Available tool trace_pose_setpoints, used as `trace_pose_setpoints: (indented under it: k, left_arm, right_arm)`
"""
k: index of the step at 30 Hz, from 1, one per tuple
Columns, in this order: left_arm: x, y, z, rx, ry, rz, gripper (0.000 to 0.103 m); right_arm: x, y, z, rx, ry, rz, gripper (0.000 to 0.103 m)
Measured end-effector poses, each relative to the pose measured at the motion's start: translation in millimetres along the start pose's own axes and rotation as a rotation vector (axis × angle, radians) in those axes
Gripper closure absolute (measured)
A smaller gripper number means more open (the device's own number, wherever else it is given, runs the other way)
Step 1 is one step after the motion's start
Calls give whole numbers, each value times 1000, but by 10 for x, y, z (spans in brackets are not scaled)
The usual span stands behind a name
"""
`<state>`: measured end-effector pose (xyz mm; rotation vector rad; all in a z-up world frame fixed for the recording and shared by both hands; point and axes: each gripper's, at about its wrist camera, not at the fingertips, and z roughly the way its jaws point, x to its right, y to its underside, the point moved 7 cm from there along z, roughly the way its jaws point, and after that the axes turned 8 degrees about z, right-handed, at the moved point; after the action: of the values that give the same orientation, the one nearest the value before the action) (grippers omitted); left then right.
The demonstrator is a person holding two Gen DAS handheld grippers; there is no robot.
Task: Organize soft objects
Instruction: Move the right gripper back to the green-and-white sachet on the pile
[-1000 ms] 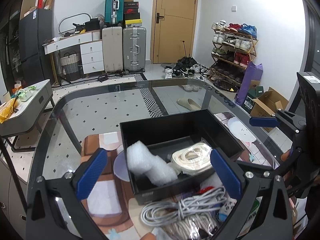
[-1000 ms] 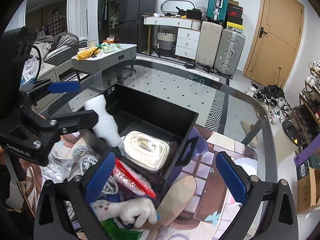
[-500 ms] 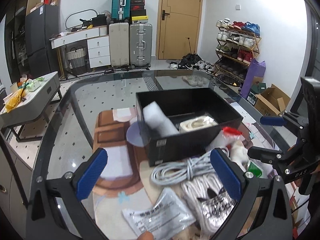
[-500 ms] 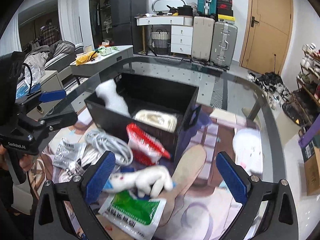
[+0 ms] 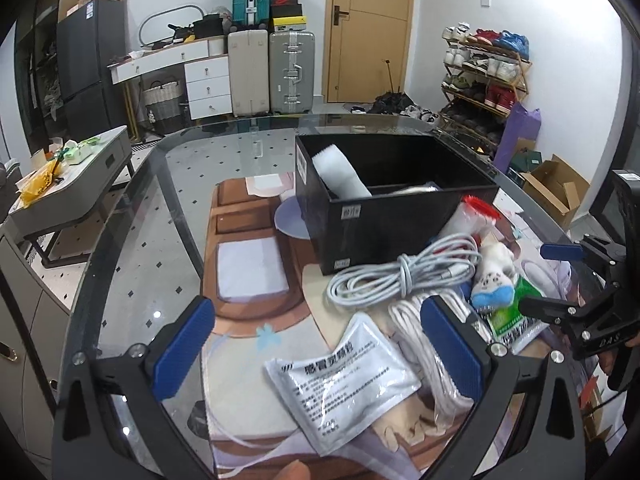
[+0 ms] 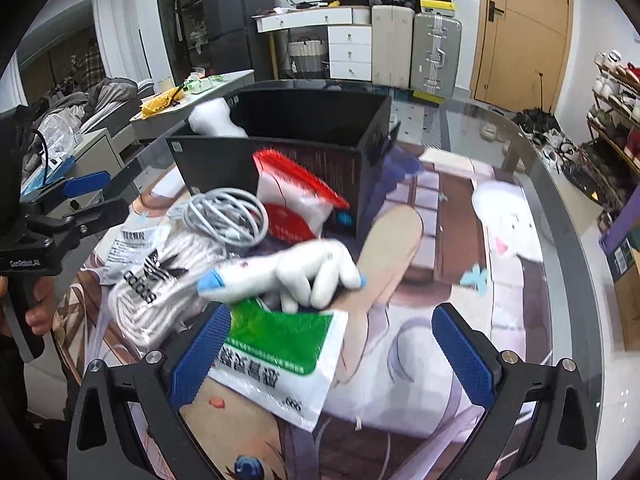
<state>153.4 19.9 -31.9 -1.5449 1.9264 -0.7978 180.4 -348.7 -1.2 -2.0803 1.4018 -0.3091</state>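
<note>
Above the table clutter (image 5: 400,276), both grippers' jaws wide, empty

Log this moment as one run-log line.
left gripper: open, empty | right gripper: open, empty | box: foam inside | outside: cable, plush, packets

Your right gripper (image 6: 332,350) holds its blue pads wide apart, empty, above a green-and-white packet (image 6: 280,354). A white plush toy (image 6: 296,274) lies just beyond the packet, touching it. Behind the toy, a red-topped pouch (image 6: 296,200) leans against the black box (image 6: 280,152), beside a coiled grey cable (image 6: 228,216) and a bagged white rope (image 6: 160,292). Your left gripper (image 6: 84,196) appears at the left edge.
</note>
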Motion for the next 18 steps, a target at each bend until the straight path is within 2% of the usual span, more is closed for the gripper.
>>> trace_pose_setpoints:
  k: [5,9,15,18]
  left_arm:
    - [-9,72,32,-36,-17,8,0]
    - [39,111,-4,-34,-4,30,0]
    - [90,195,49,-71,-25,77,0]
    - [91,220,52,-74,-22,70,0]
  right_arm:
    - [42,74,27,-13,7,27,1]
    - [34,117,53,-27,9,29,1]
    - [-19,175,96,-46,-9,33,1]
    - [-66,183,114,-55,-24,28,1]
